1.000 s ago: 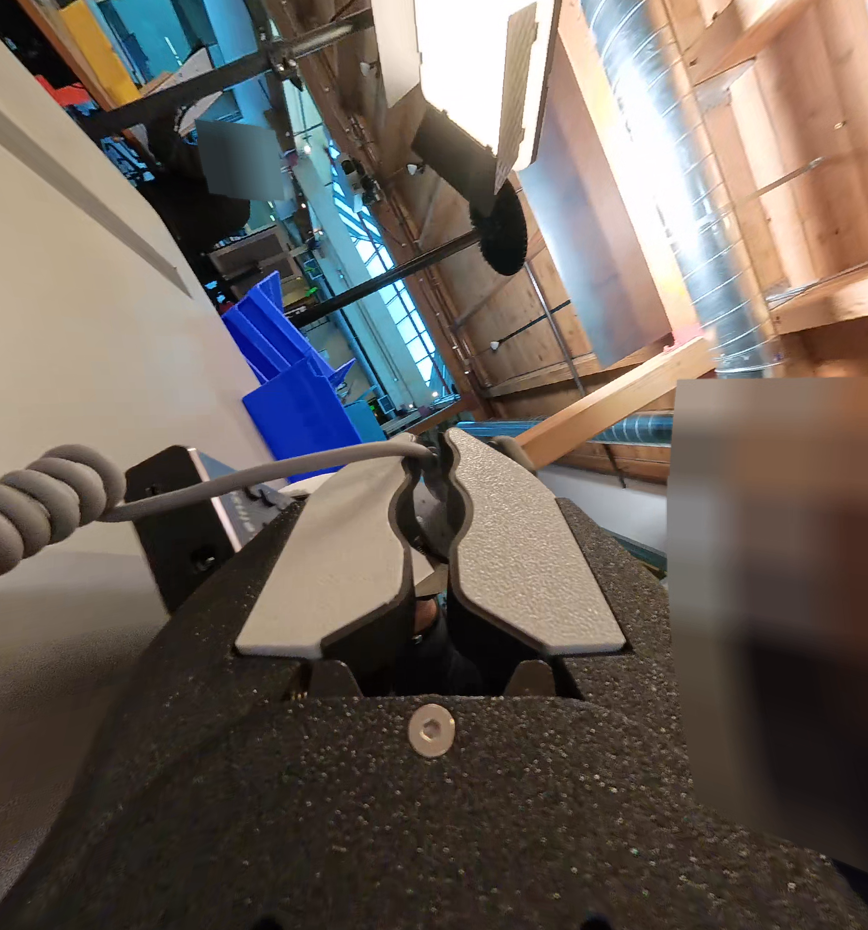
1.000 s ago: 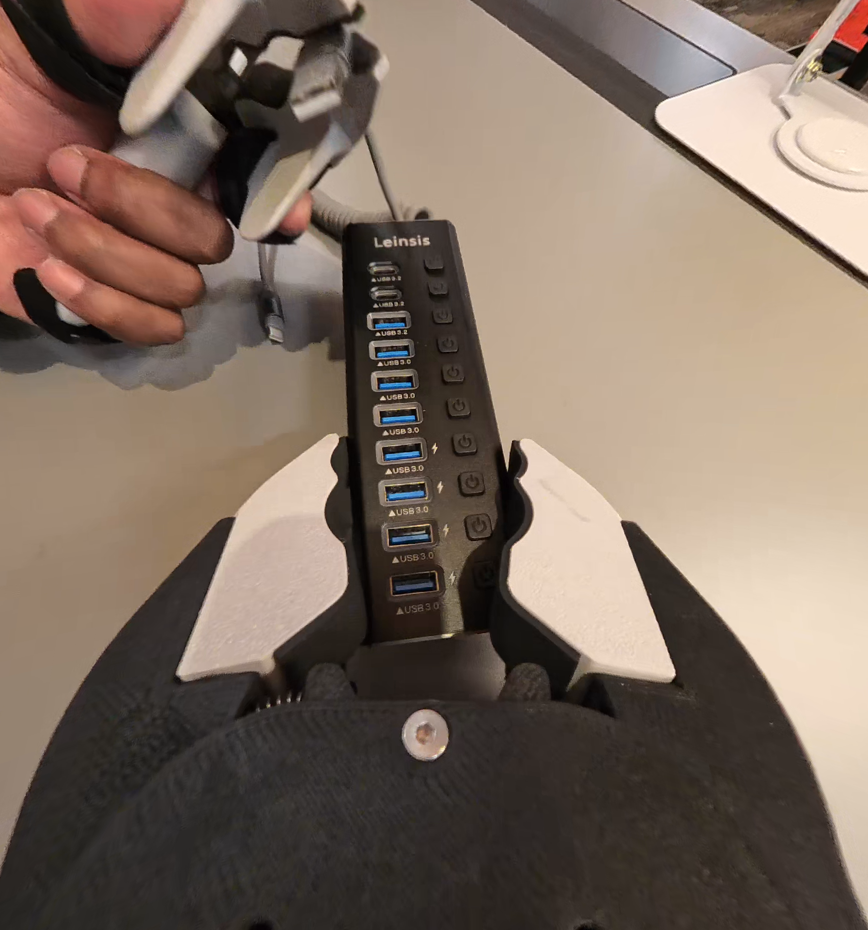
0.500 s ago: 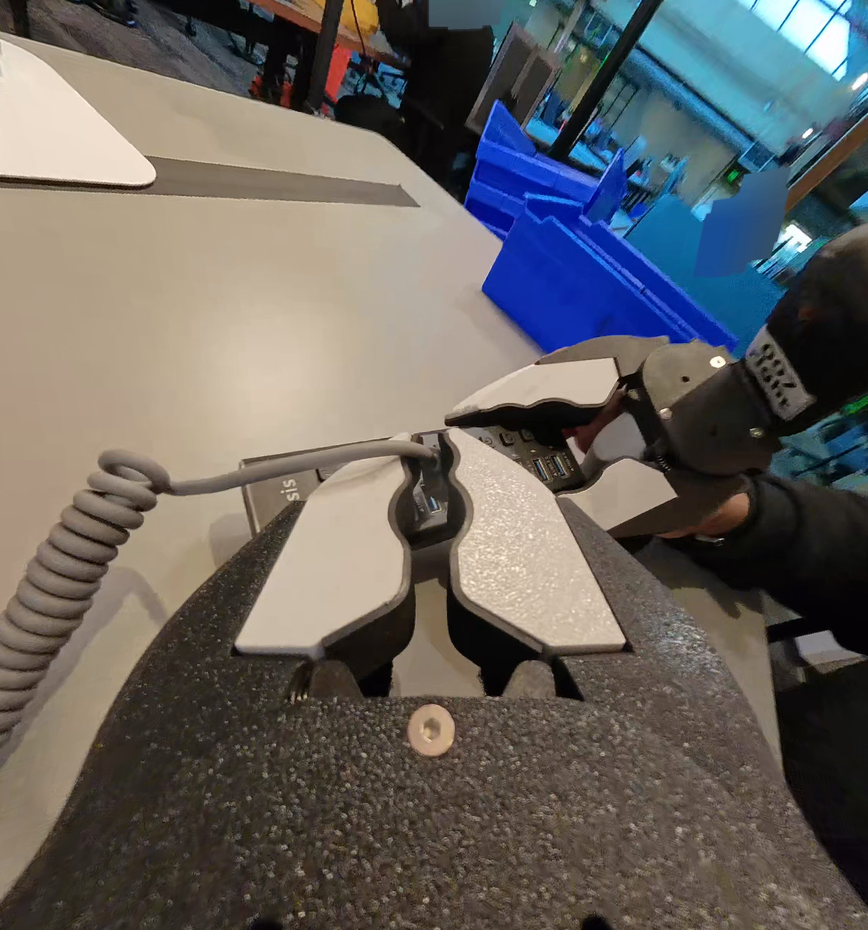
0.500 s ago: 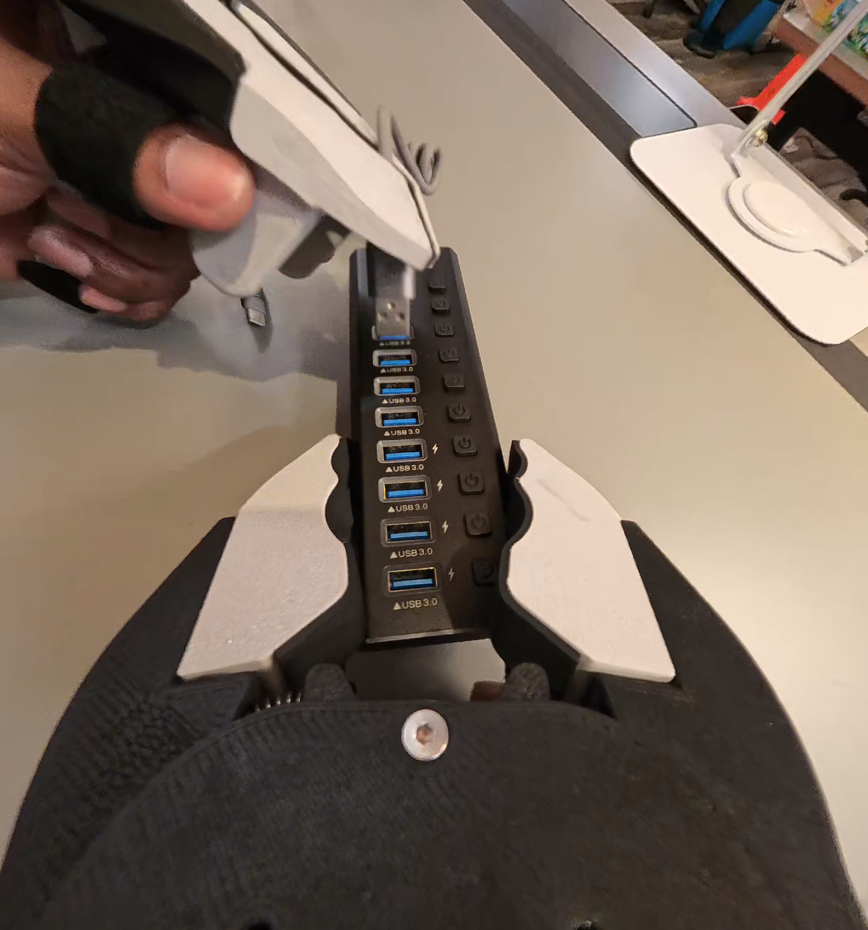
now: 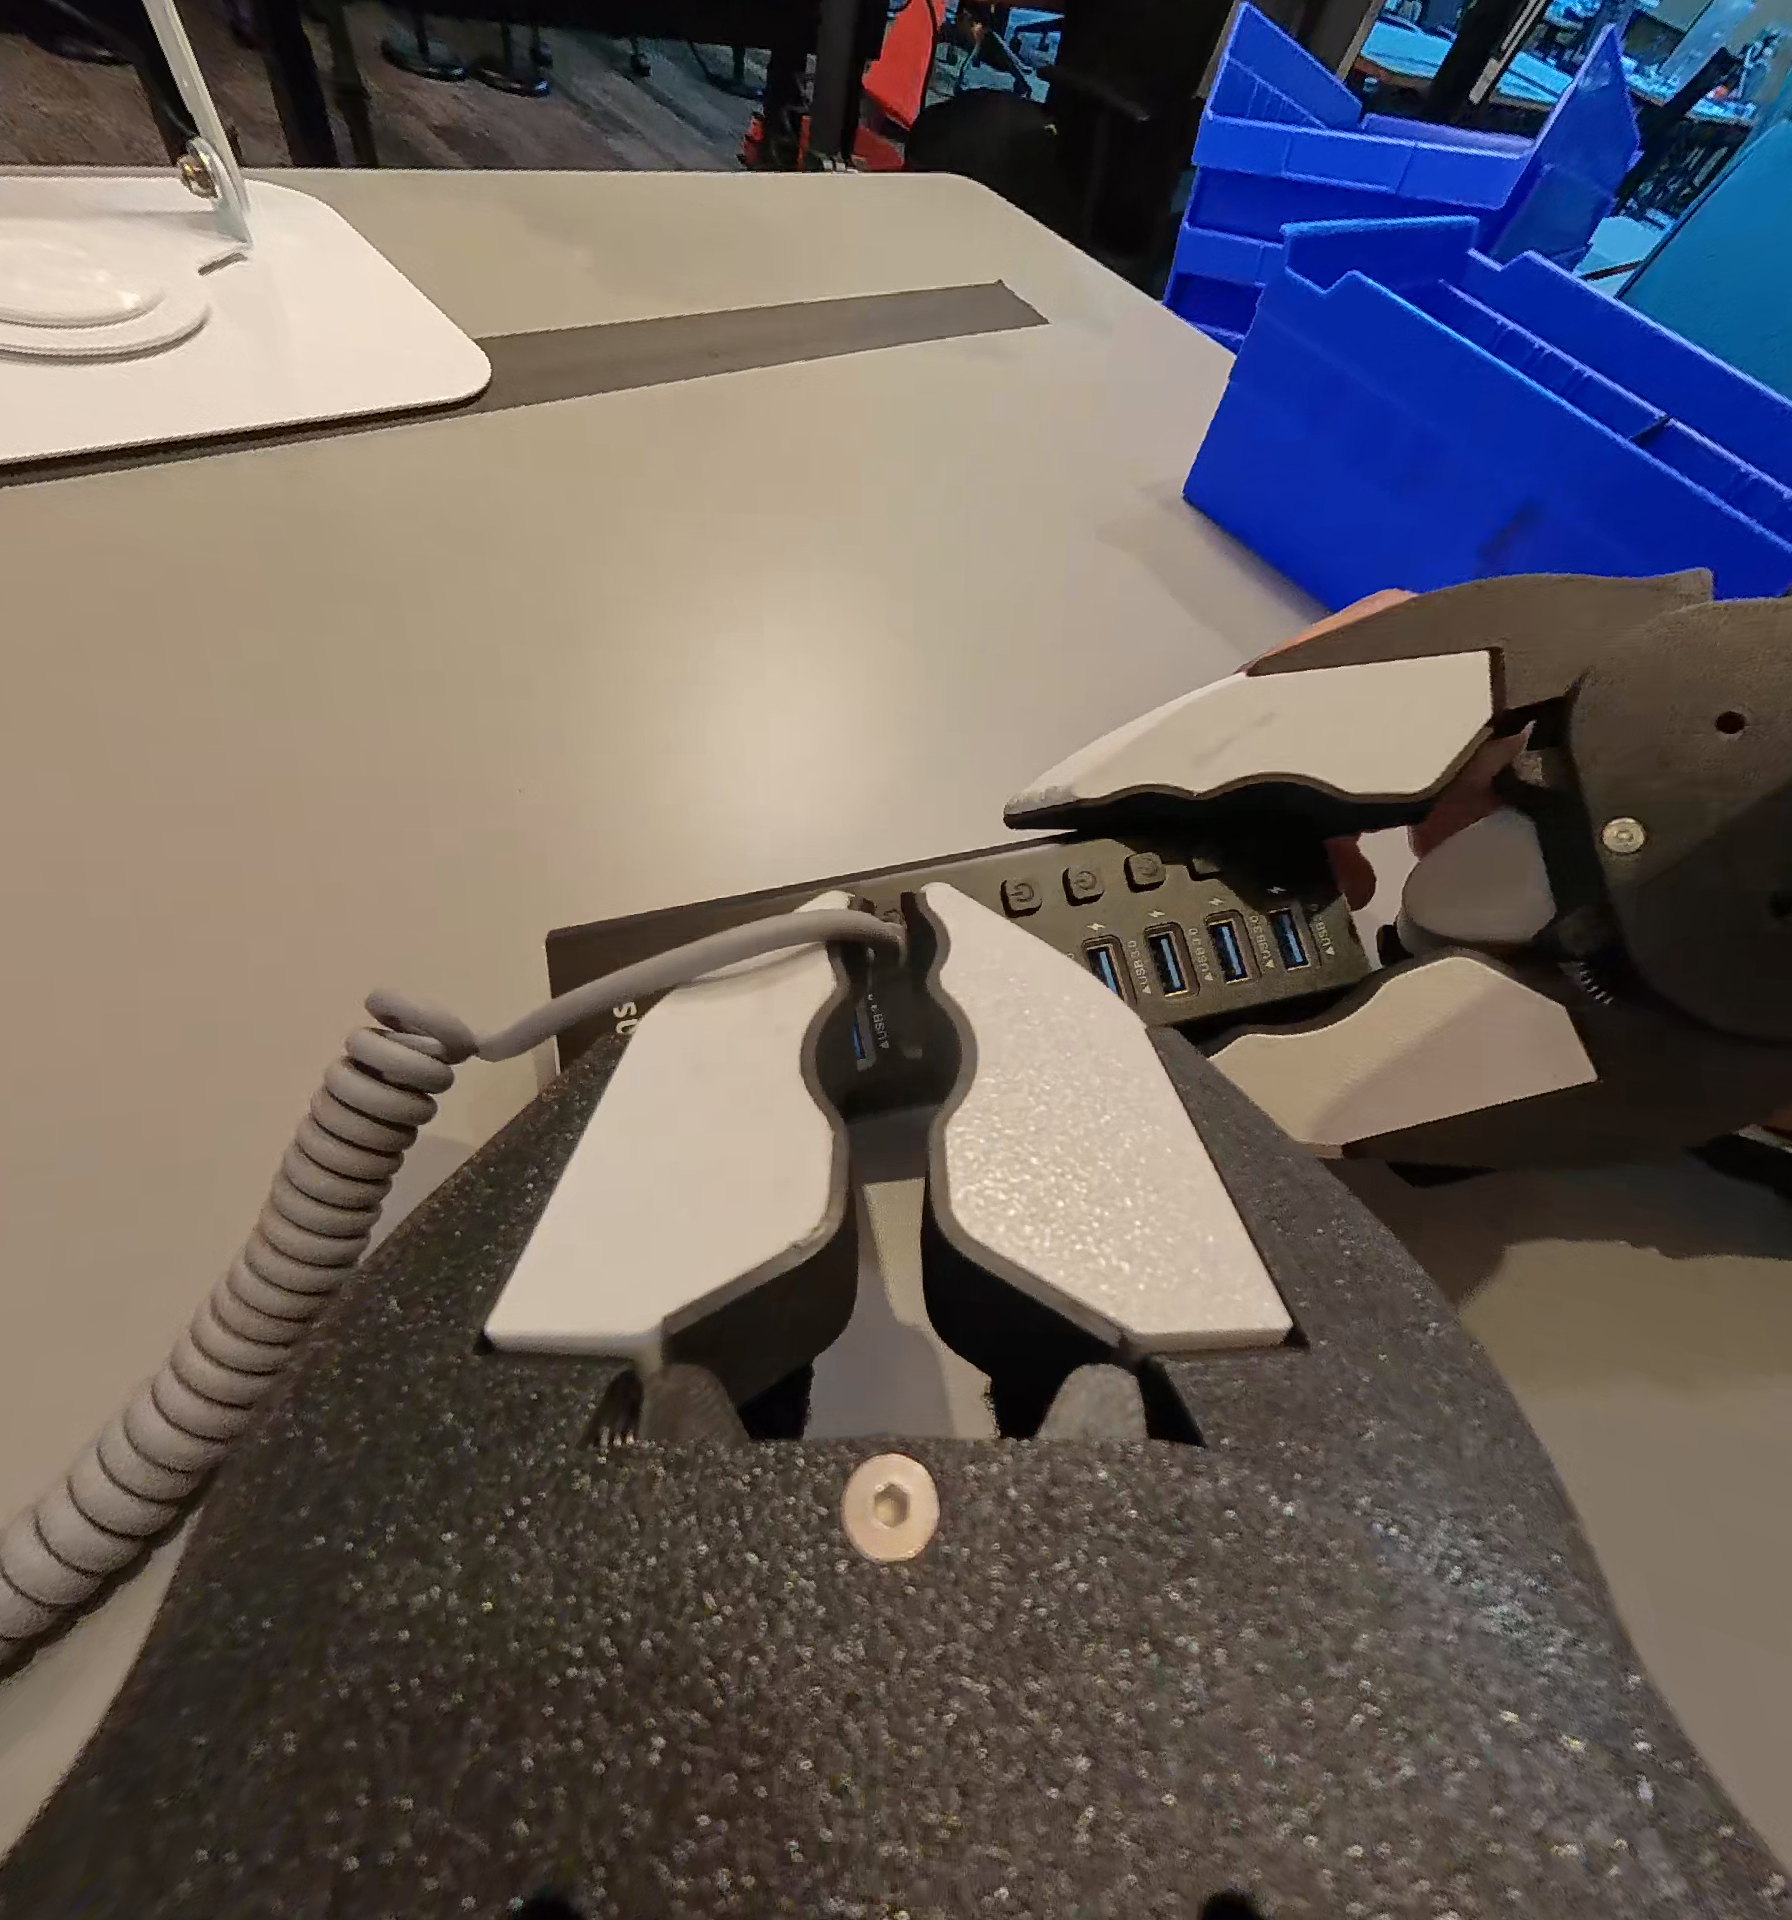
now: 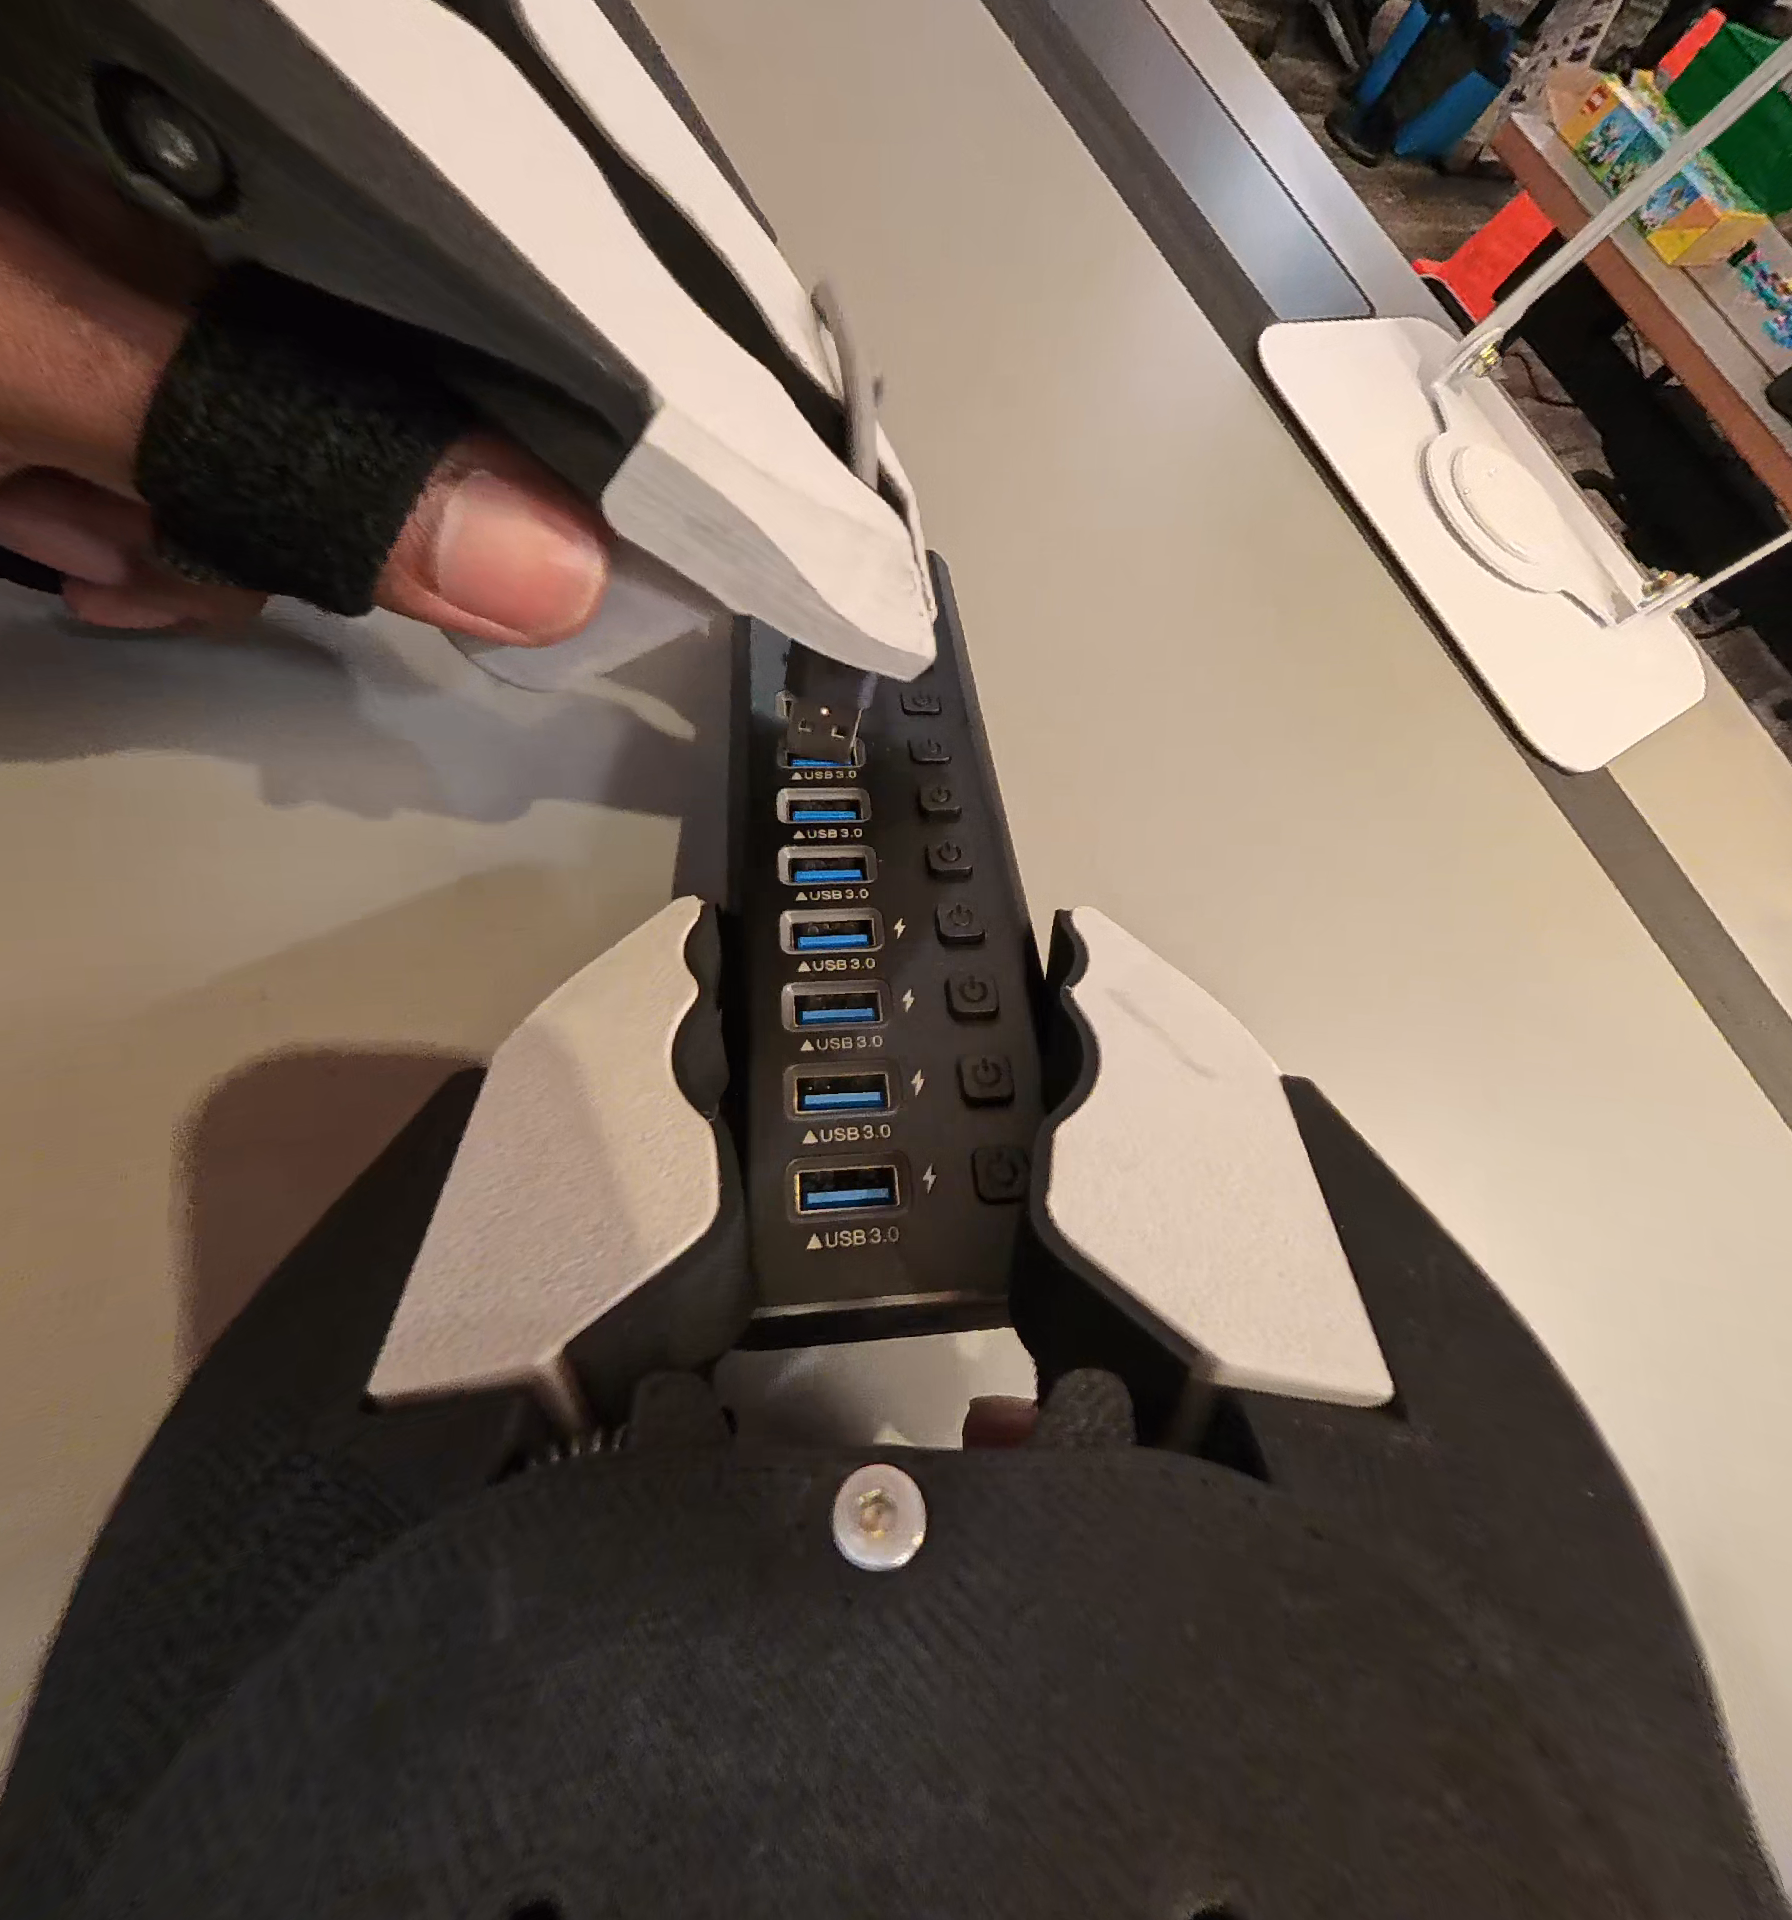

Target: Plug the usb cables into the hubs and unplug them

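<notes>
Bright, even overhead light leaves a soft sheen on the counter (image 5: pixel 663 665) toward 12 o'clock and dull shadows at 9 o'clock in the right wrist view, where the near hand (image 6: pixel 92 436) is softly blurred; wide-angle bending bows both views' edges.

Grey table (image 5: pixel 663 644) bears black hub (image 6: pixel 871 1039), white base plate (image 5: pixel 248 343), coiled cable (image 5: pixel 279 1247).
</notes>
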`<control>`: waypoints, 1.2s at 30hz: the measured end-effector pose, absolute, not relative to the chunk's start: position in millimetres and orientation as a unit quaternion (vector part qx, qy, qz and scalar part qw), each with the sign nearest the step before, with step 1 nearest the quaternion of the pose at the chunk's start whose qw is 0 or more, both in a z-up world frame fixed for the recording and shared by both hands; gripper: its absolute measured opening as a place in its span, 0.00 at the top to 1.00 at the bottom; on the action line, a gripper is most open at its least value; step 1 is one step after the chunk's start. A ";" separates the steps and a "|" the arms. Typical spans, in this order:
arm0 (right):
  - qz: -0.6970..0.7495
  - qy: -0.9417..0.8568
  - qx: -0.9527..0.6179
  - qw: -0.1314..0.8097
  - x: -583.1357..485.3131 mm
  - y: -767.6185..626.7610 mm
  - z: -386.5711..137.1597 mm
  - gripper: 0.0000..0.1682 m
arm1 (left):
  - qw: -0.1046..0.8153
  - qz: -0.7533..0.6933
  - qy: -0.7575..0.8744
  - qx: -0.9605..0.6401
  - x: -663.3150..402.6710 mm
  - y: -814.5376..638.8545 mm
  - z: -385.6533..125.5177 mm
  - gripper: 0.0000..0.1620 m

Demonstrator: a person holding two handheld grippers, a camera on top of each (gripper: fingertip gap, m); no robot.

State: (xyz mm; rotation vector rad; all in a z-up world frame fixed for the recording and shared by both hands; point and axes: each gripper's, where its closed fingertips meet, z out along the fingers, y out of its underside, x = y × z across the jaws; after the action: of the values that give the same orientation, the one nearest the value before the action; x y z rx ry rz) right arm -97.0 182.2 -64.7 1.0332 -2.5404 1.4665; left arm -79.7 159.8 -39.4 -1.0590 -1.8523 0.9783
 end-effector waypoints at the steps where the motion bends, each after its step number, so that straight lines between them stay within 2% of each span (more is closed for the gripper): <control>1: 0.472 -0.815 0.335 0.023 -96.5 182.1 -64.1 0.65 | 0.389 0.384 -0.728 -0.413 -79.7 159.5 -38.9 0.96; 4: 0.472 -0.815 0.335 0.026 -94.8 181.4 -63.7 0.65 | 0.394 0.392 -0.727 -0.404 -80.3 159.4 -37.6 0.96; 11: 0.459 -0.844 0.273 -0.046 -96.3 179.4 -68.4 0.65 | 0.412 0.405 -0.733 -0.359 -81.1 156.8 -40.2 0.96; 14: 0.463 -0.841 0.278 -0.034 -95.5 178.6 -67.3 0.65 | 0.430 0.397 -0.738 -0.335 -81.2 154.3 -39.5 0.96; 25: 0.467 -0.839 0.278 -0.014 -94.2 177.4 -64.2 0.66 | 0.376 0.418 -0.733 -0.382 -84.6 155.6 -42.9 0.95; 32: 0.456 -0.853 0.246 -0.068 -93.2 177.7 -66.6 0.66 | 0.357 0.419 -0.730 -0.406 -85.1 156.8 -46.7 0.95; 35: 0.456 -0.851 0.250 -0.067 -93.0 177.6 -66.5 0.66 | 0.388 0.397 -0.730 -0.398 -86.8 156.1 -46.0 0.95; 36: 0.457 -0.851 0.252 -0.068 -92.9 177.5 -66.0 0.66 | 0.399 0.384 -0.732 -0.397 -86.2 156.5 -46.5 0.91</control>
State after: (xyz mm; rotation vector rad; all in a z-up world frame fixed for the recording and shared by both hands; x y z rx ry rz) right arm -92.9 177.5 -66.0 0.8281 -2.7938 1.4995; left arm -86.2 156.5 -46.5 -1.0054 -1.8528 0.9730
